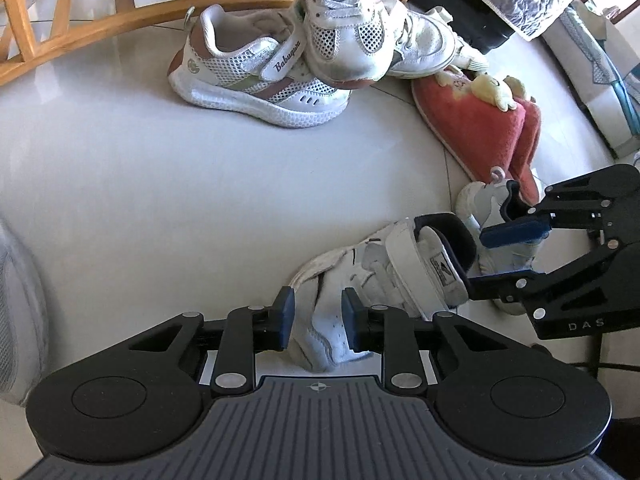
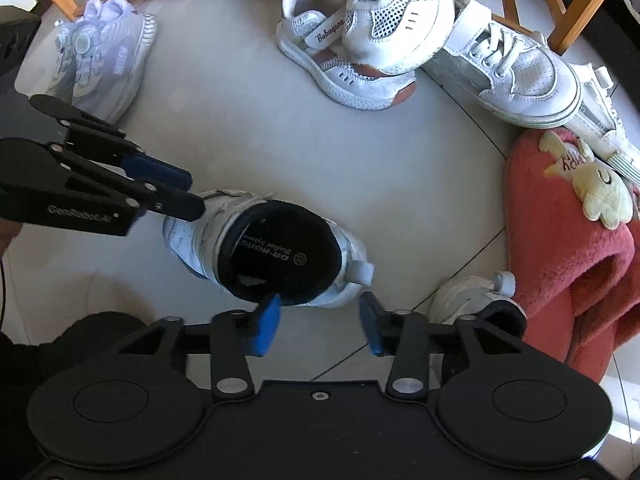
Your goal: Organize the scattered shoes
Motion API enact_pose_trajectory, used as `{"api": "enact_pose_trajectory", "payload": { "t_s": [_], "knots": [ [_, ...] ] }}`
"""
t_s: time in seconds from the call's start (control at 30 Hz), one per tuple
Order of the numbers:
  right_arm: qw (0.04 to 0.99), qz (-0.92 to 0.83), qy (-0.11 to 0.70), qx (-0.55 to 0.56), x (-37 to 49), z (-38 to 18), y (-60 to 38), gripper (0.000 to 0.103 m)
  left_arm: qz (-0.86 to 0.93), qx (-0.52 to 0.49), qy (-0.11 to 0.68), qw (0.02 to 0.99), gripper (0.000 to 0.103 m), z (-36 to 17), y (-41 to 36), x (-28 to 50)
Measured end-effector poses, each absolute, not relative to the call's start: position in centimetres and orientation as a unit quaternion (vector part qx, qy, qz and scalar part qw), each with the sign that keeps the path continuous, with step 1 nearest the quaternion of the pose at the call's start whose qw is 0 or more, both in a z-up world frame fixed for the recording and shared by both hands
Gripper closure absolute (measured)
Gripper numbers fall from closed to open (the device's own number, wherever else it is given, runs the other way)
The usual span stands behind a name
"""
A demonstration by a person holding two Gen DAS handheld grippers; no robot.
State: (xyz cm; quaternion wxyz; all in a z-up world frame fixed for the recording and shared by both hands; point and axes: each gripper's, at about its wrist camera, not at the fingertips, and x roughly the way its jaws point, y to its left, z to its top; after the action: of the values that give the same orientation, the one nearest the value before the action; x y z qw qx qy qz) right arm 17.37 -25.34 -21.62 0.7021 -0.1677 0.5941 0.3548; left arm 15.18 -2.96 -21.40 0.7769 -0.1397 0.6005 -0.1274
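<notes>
White high-top sneaker (image 2: 260,248) — on the pale tile floor (image 1: 160,200), mid-scene, black insole facing up. Left gripper (image 1: 316,320): blue pads pinching the toe. Right gripper (image 2: 320,324): fingers spread either side of the heel collar, one pad inside the opening; contact unclear. Behind: two white-and-pink Babuqwa sneakers (image 1: 256,76), one stacked on the other — beside them a red plush slipper (image 2: 568,248). Lavender sneaker (image 2: 100,64) far left.

black left gripper (image 1: 316,318); blue pads (image 1: 285,316); silver screws
</notes>
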Motion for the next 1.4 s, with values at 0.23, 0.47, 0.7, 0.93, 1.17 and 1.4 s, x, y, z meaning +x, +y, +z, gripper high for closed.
{"api": "enact_pose_trajectory", "payload": {
  "t_s": [0.23,0.47,0.7,0.93,1.17,1.4],
  "knots": [
    [0.693,0.419,0.55,-0.202,16.4,-20.7,-25.3,0.025,-0.127,-0.141,0.614,0.766,0.077,-20.4,-2.3,13.0],
    [0.676,0.47,0.503,-0.262,15.3,-21.1,-24.3,0.023,-0.15,-0.147,0.635,0.743,0.076,-20.9,-3.2,11.2],
    [0.68,0.477,0.489,-0.266,16.0,-21.7,-23.6,0.021,-0.15,-0.155,0.642,0.736,0.076,-22.5,-4.3,11.3],
    [0.675,0.479,0.491,-0.27,16.2,-22.7,-23.2,0.021,-0.139,-0.155,0.637,0.742,0.077,-22.9,-4.3,11.9],
    [0.677,0.48,0.501,-0.248,16.4,-22.6,-23.3,0.021,-0.129,-0.156,0.63,0.75,0.077,-22.8,-3.8,12.7],
    [0.671,0.473,0.526,-0.225,15.8,-22.9,-23.4,0.021,-0.114,-0.142,0.614,0.768,0.077,-22.7,-3.6,14.7]
  ]
}}
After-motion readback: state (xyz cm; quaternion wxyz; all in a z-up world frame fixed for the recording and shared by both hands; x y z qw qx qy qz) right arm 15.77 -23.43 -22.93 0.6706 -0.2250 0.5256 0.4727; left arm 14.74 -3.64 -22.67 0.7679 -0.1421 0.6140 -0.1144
